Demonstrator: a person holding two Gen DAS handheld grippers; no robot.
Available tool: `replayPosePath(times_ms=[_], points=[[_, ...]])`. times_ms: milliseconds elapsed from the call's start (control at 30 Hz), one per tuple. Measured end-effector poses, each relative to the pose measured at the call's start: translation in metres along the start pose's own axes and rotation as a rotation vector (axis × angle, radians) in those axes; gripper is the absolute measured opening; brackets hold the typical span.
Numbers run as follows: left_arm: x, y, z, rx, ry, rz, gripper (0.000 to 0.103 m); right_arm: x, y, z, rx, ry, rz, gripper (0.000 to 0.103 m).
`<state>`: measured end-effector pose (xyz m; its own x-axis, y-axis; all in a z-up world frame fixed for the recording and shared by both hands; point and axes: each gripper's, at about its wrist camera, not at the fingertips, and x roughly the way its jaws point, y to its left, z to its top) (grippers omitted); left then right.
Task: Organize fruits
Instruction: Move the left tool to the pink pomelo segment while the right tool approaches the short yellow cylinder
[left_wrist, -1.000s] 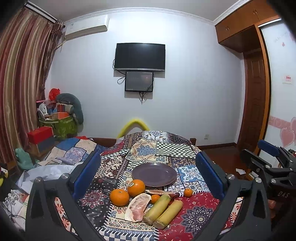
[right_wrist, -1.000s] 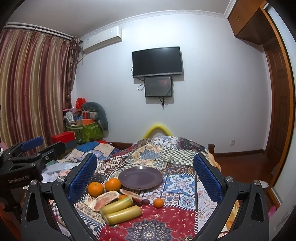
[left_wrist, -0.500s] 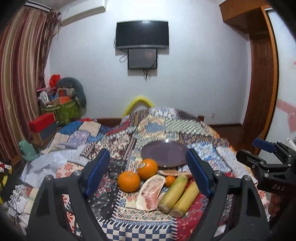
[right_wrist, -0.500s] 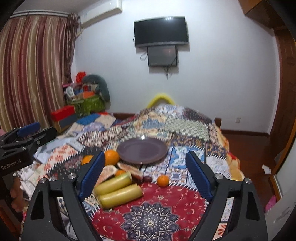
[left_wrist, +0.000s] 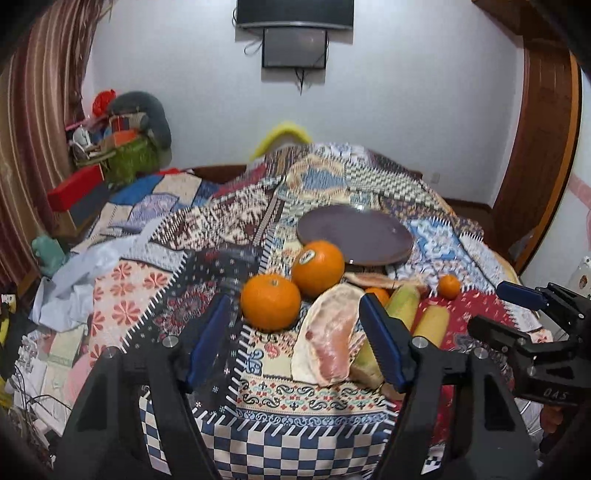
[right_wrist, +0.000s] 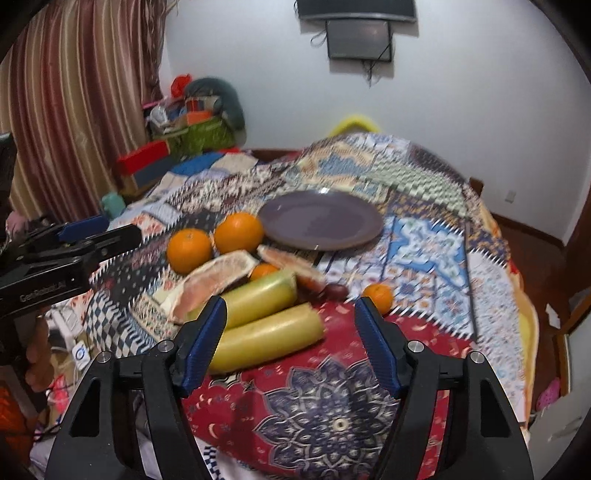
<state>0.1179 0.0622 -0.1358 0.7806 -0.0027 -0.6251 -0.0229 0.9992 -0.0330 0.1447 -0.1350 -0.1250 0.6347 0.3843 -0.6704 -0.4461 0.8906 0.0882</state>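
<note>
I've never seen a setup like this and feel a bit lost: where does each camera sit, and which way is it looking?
Left wrist view: rides on the left tongs, looking down along their closing, empty blue fingers at two big oranges and the pomelo wedge; the right tongs show at the right edge.
Right wrist view: rides on the right tongs, closing and empty, over two yellow-green stalks; the left tongs and a hand show at left.
Both share the purple plate and patchwork cloth.

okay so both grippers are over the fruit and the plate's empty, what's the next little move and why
Probably ease the left gripper forward onto the nearer big orange and finish closing. Its jaws are closing with nothing between them yet, that orange lies just ahead, clear of the pomelo wedge, and the purple plate behind holds nothing.
</note>
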Motion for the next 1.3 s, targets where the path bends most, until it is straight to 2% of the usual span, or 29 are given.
replayPosePath(times_ms=[133, 533, 600, 767, 867, 1100, 1300], points=[[0.01, 0.005, -0.009, -0.001, 0.043, -0.007, 0.071, 0.015, 0.005, -0.007, -0.002, 0.062, 0.019, 0.069], [0.043, 0.022, -0.032, -0.045, 0.163, -0.046, 0.071, 0.043, 0.027, -0.013, -0.056, 0.168, 0.037, 0.071], [0.047, 0.024, -0.035, -0.052, 0.177, -0.05, 0.071, 0.046, 0.027, -0.014, -0.053, 0.171, 0.047, 0.077], [0.053, 0.022, -0.04, -0.039, 0.208, -0.054, 0.071, 0.053, 0.032, -0.014, -0.067, 0.192, 0.057, 0.079], [0.056, 0.019, -0.043, -0.031, 0.228, -0.059, 0.071, 0.057, 0.035, -0.016, -0.089, 0.197, 0.026, 0.083], [0.06, 0.014, -0.045, -0.018, 0.268, -0.072, 0.071, 0.055, 0.013, -0.016, -0.028, 0.208, 0.074, 0.079], [0.067, 0.008, -0.041, -0.01, 0.285, -0.082, 0.074, 0.038, -0.015, -0.018, -0.022, 0.181, -0.006, 0.078]])
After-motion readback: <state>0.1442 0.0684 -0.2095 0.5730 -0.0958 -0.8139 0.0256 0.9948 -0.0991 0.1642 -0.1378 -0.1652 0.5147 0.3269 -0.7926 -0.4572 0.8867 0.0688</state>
